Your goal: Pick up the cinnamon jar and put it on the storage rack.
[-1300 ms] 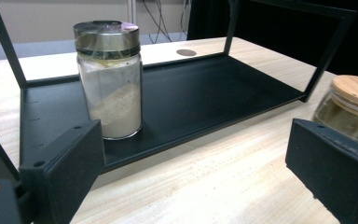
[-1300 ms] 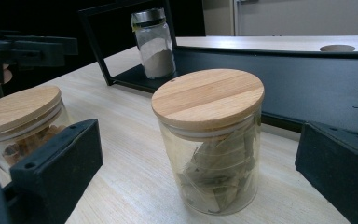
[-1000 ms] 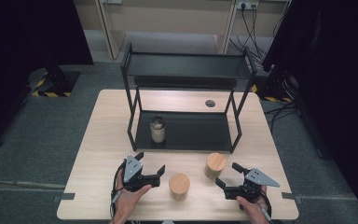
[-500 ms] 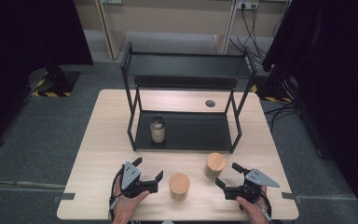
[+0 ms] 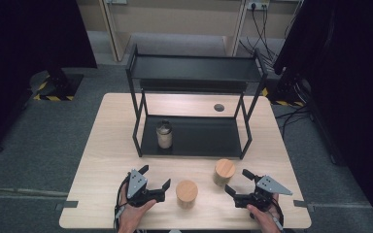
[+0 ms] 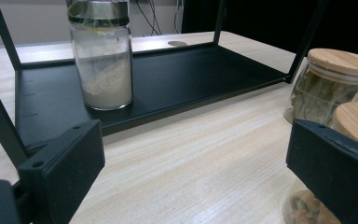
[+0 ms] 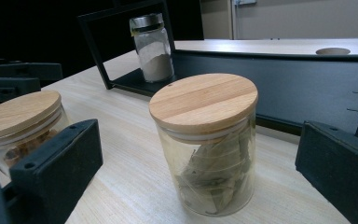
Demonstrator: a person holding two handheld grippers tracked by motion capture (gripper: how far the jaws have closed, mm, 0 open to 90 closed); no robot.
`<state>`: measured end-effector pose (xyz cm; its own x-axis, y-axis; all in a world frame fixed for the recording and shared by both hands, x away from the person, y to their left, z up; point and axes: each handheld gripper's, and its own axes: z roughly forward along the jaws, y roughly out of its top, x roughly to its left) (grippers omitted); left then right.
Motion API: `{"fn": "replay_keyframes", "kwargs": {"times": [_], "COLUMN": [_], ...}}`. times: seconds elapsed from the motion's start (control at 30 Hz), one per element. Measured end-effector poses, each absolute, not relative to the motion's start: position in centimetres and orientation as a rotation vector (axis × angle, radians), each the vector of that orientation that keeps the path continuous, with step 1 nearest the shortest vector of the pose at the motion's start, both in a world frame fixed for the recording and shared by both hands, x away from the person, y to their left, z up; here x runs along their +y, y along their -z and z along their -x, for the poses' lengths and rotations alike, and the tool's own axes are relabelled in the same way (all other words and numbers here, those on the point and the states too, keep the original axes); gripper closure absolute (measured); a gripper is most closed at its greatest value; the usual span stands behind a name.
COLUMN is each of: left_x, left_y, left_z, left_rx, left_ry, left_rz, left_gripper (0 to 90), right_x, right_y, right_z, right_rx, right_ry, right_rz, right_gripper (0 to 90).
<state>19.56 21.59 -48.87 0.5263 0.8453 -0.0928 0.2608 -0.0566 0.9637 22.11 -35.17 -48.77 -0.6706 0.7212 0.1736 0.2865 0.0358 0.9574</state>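
Jars with wooden lids standing upright on the table, leaf jar (image 7: pixel 204 140) lying dead ahead between the wide-open, empty jaws of the right tool (image 5: pixel 244 183), nearer jar (image 5: pixel 186 193) sitting just right of the left tool (image 5: pixel 156 176), likewise gaping and holding nothing.

Count: two wooden-lidded glass jars, near jar (image 5: pixel 186 193) and far jar (image 5: pixel 223 172). One metal-capped jar of pale powder (image 5: pixel 163 134). One black two-tier rack (image 5: pixel 194 68). One table (image 5: pixel 102 145). Two tongs: left (image 5: pixel 155 178), right (image 5: pixel 237 182).
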Motion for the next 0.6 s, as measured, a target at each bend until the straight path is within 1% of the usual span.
{"fn": "replay_keyframes", "kwargs": {"times": [0.23, 0.33, 0.6], "left_x": [21.46, 21.43, 21.44], "left_y": [48.98, 48.98, 48.99], "left_z": [-19.49, -19.32, -19.25], "left_rx": [0.959, 0.952, 0.947], "left_ry": [-0.631, -0.657, -0.658], "left_rz": [-1.613, -1.618, -1.621], "left_gripper": [3.6, 3.7, 3.7], "right_x": [-35.09, -35.07, -34.96], "right_y": [48.70, 48.63, 48.48], "right_z": [-21.98, -21.90, -21.65], "right_rx": [1.966, 1.969, 1.980], "right_ry": [-1.672, -1.672, -1.673], "right_rz": [-1.007, -1.000, -0.982], "right_gripper": [0.8, 0.8, 0.8]}}
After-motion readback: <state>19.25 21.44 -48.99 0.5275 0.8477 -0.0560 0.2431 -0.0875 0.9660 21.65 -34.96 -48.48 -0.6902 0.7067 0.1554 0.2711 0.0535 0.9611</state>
